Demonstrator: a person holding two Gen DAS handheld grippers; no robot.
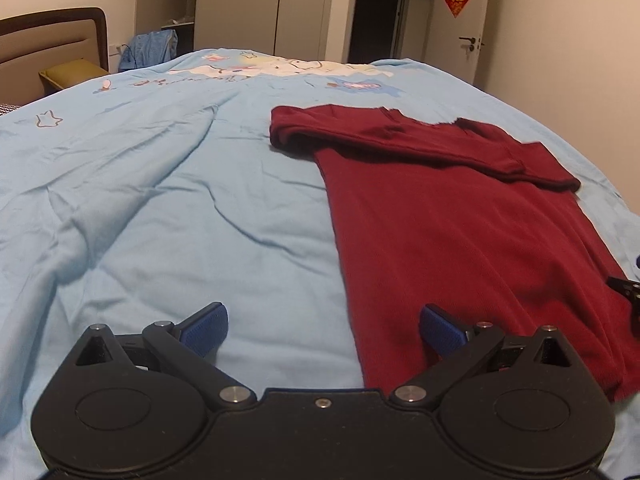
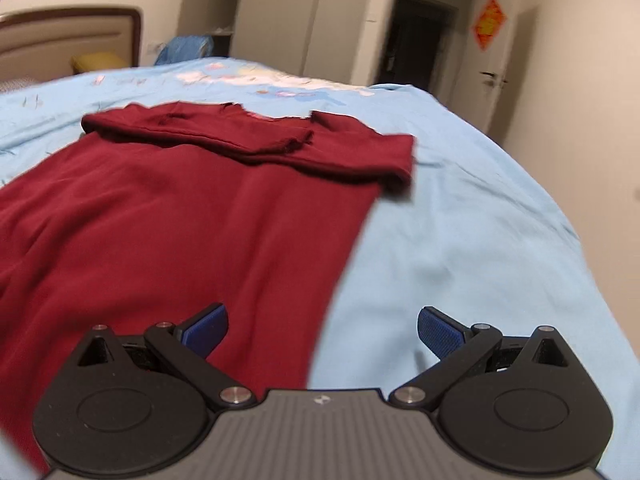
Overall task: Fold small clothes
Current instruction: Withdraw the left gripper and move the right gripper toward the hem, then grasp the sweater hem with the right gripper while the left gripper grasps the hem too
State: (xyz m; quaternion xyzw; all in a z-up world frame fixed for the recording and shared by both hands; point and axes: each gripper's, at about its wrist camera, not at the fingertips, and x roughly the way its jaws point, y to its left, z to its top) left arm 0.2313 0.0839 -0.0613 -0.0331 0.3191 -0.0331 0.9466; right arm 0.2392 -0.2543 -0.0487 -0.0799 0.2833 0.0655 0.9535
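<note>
A dark red T-shirt (image 1: 460, 232) lies flat on the light blue bed cover, both sleeves folded inward across its chest. My left gripper (image 1: 324, 328) is open, low over the cover, straddling the shirt's left hem edge. In the right wrist view the same T-shirt (image 2: 168, 220) spreads to the left. My right gripper (image 2: 322, 330) is open and straddles the shirt's right edge near the hem, its left pad (image 2: 206, 328) over red cloth and its right pad (image 2: 440, 330) over the blue cover. Nothing is between either pair of fingers. The right gripper's tip (image 1: 626, 286) shows at the left wrist view's right edge.
The blue bed cover (image 1: 160, 208) is wrinkled and carries a cartoon print at its far end. A padded headboard (image 1: 52, 40) stands at back left, with wardrobes, a dark doorway (image 1: 378, 12) and a closed door (image 1: 474, 36) behind the bed.
</note>
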